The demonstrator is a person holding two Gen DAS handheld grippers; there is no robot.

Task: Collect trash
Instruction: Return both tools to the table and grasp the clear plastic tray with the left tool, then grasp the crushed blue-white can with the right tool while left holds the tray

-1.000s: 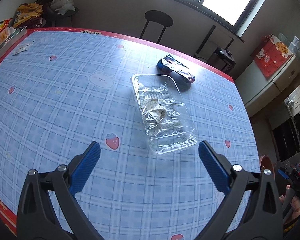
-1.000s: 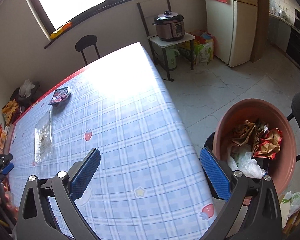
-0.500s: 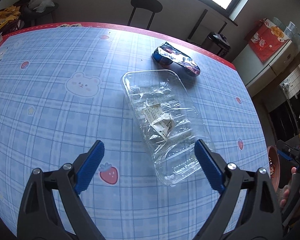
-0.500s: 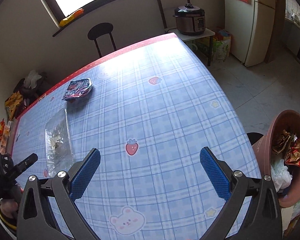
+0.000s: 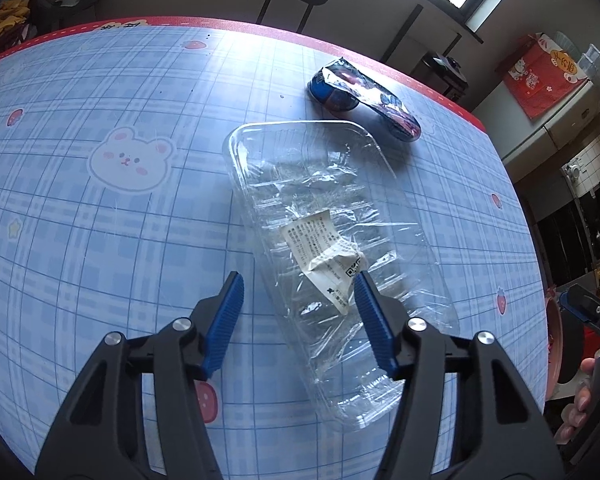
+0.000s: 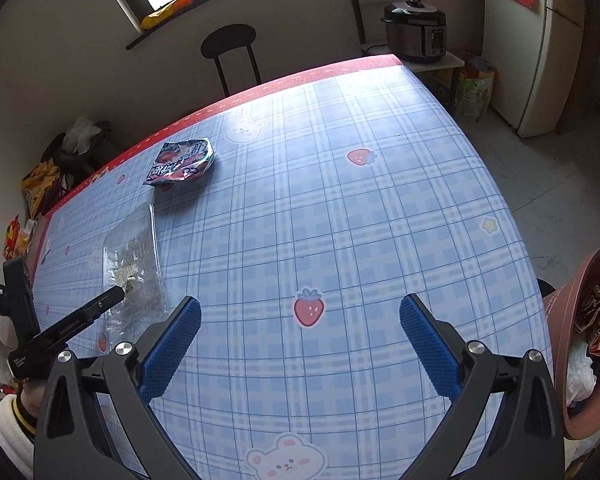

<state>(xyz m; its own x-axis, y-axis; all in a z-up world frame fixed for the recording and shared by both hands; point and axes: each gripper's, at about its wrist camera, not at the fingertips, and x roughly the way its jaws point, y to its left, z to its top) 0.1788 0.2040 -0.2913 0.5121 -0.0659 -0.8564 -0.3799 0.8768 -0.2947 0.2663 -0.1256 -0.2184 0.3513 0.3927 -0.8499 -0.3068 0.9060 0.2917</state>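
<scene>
a: where is the trash found?

b: on the checked tablecloth [image 5: 100,220], a clear plastic tray [image 5: 324,216] with a crumpled label is seen between the spread fingers of the left gripper [image 5: 298,312]; nothing is pinched yet. beyond it a snack wrapper [image 5: 364,98] lies.

a: how should the tray be handled?

b: it is judged light, thin and crackly, easily crushed and slippery. its near left rim is best taken. its long axis runs from far-left to near-right.

a: and rightward?

b: the right gripper [image 6: 300,328] is held wide open, empty, near the brown bin [image 6: 572,320].
</scene>
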